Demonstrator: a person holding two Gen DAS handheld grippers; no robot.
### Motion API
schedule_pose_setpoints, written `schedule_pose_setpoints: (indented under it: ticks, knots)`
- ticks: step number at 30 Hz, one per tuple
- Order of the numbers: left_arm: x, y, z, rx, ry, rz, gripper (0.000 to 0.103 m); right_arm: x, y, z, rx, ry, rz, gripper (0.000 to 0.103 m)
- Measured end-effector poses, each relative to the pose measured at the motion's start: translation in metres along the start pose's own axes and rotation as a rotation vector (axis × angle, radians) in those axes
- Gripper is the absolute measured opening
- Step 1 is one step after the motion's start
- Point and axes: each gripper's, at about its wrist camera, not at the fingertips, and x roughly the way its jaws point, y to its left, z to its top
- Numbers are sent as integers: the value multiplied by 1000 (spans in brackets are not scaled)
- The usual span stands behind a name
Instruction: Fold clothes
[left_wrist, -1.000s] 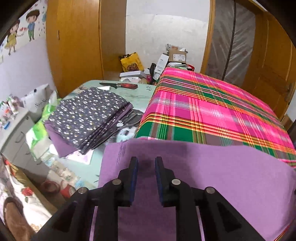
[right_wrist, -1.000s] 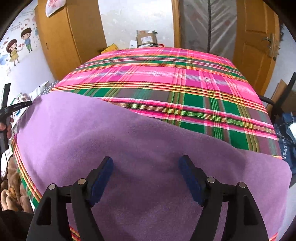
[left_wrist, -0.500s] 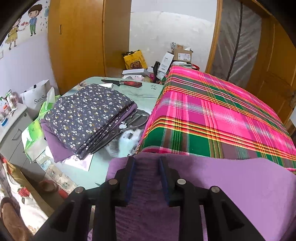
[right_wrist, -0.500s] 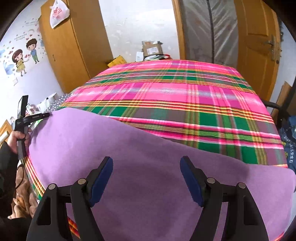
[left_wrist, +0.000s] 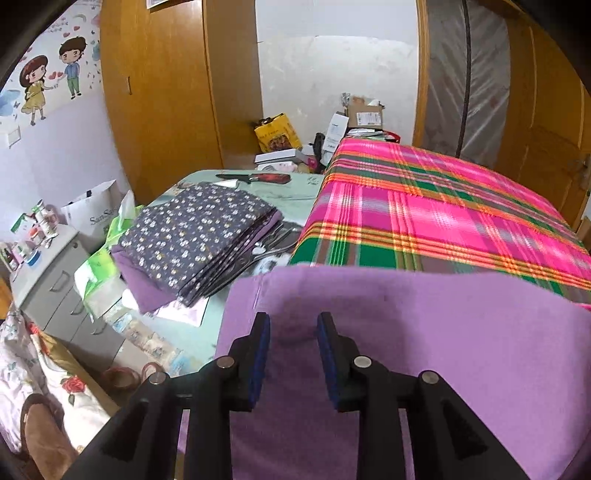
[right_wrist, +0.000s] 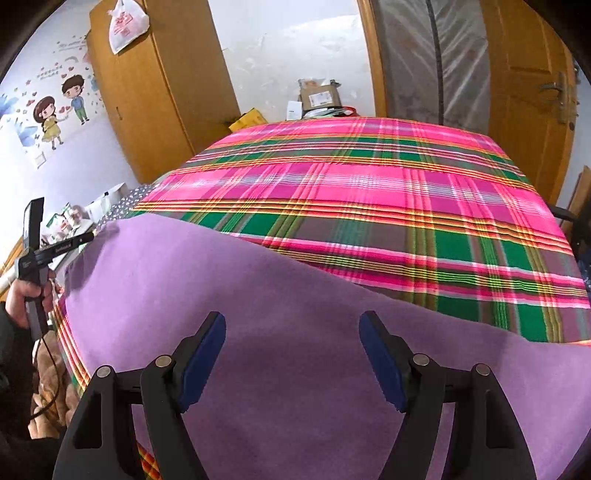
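Since the earlier frames, the left gripper (left_wrist: 292, 328) is seen with its jaws parted wider, the gap plainly larger than a second ago, and nothing is clamped between them. The right gripper (right_wrist: 291, 354) is unchanged: spread wide, released, above the cloth. The purple garment (right_wrist: 280, 306) lies flat across the lower half of both views on the plaid cover (right_wrist: 369, 199), its far edge running from centre left to lower right. A stack of folded clothes (left_wrist: 195, 240) sits at centre left of the left view. Whether a fold has just been laid or is about to be taken cannot be settled. For a neat fold, edges are best kept aligned and the cloth smooth.
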Motion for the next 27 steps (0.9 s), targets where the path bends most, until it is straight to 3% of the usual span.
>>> schedule_pose_setpoints:
  ticks: [2,4,6,9,18,27]
  knots:
    - [1,2,-7,-10,4,2,28,1,2,3,-13,1,2,75]
    - [-2,4,-11,-25,3,4,28,3,5,7,-37,4,5,66]
    - [-6,7,-14,-45,-3,0,28,8,15,13,-82,8,5,41]
    - [-17,13,-20,-85,-21,-3,28,18,31,21,-151,19,9,21]
    - [-29,3,-40,-84,-28,-53,28,67,67,46,-238,103,65,19]
    - [-32,-1,-43,-85,-19,-74,28,69,67,57,-182,86,107,20]
